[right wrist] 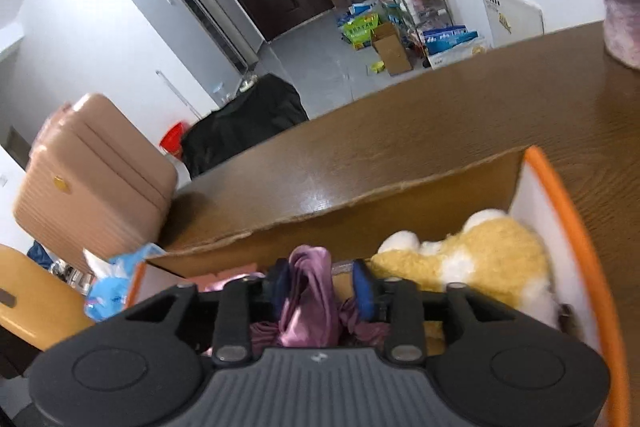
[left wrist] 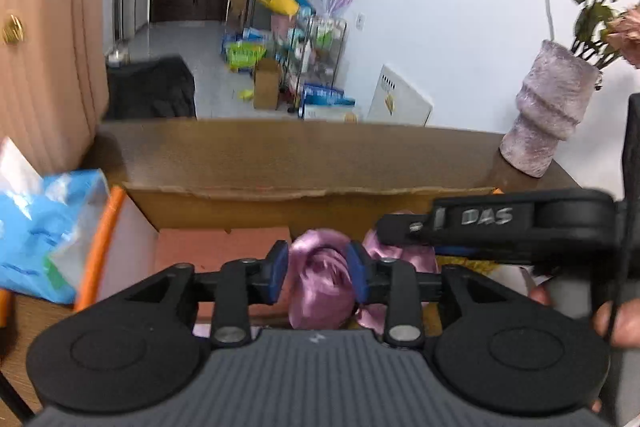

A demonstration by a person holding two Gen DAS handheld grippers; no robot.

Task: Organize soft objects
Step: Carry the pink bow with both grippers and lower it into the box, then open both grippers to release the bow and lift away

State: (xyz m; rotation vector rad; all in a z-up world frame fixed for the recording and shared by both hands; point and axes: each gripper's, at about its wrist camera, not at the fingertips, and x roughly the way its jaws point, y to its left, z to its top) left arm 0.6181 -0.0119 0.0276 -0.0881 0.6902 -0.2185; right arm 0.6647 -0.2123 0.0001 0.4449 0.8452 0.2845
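Left wrist view is showing both the left hand-held gripper (left wrist: 319, 273) and the right hand-held gripper (right wrist: 322, 285) sitting part-spread around purple satin cloth (left wrist: 320, 291) over the cardboard box (left wrist: 304, 205).

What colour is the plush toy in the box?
Yellow with white patches, clearest in the right wrist view.

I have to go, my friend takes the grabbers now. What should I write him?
Left gripper: blue pads around a bunch of the pink satin cloth, over the cardboard box; pads look barely pressing.
Right gripper: same cloth between its pads, also loose.
Yellow plush toy: already in the box, at its right end.
Left to do: let the cloth settle in the box. The blue packet lies outside, to the box's left.
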